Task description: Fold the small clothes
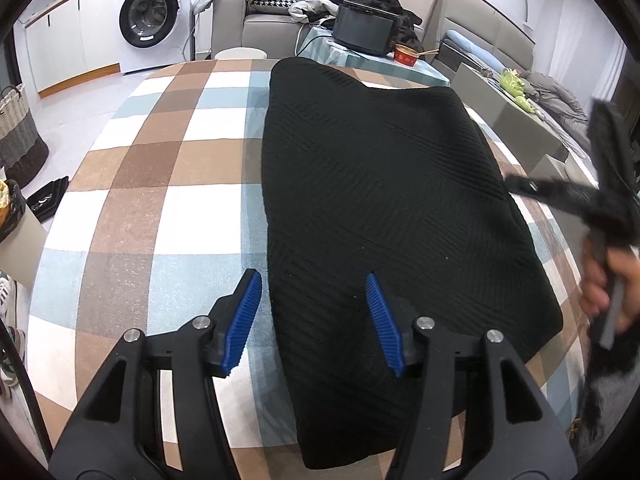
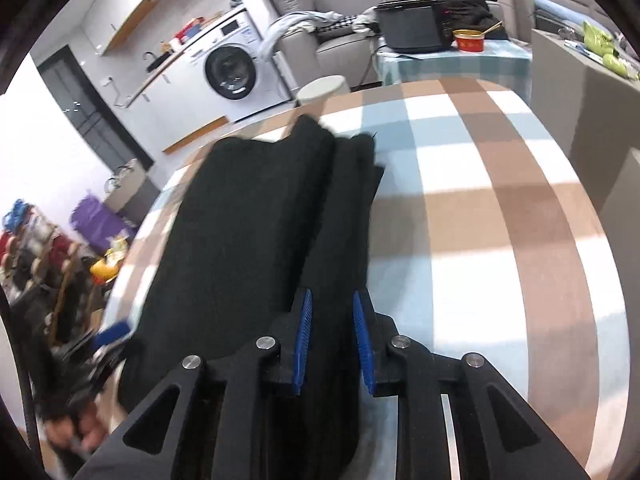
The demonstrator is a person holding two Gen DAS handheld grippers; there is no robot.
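A black ribbed garment (image 1: 380, 200) lies folded lengthwise on the checked tablecloth (image 1: 160, 208), reaching from the near edge to the far one. My left gripper (image 1: 312, 280) hovers open over its near left edge, nothing touching the blue pads. In the right wrist view the garment (image 2: 248, 220) shows a narrower folded strip along its right side. My right gripper (image 2: 331, 296) is over that strip with its jaws a narrow gap apart; the pads do not press the cloth. The picture there is blurred. A hand (image 1: 608, 280) carries the right gripper at the table's right side.
Beyond the table stand a white stool (image 1: 240, 53), a washing machine (image 1: 150, 16), a sofa with heaped clothes, and a small table with a black appliance (image 1: 364, 28) and a red bowl (image 1: 406, 55). A woven basket (image 1: 16, 132) is on the floor at left.
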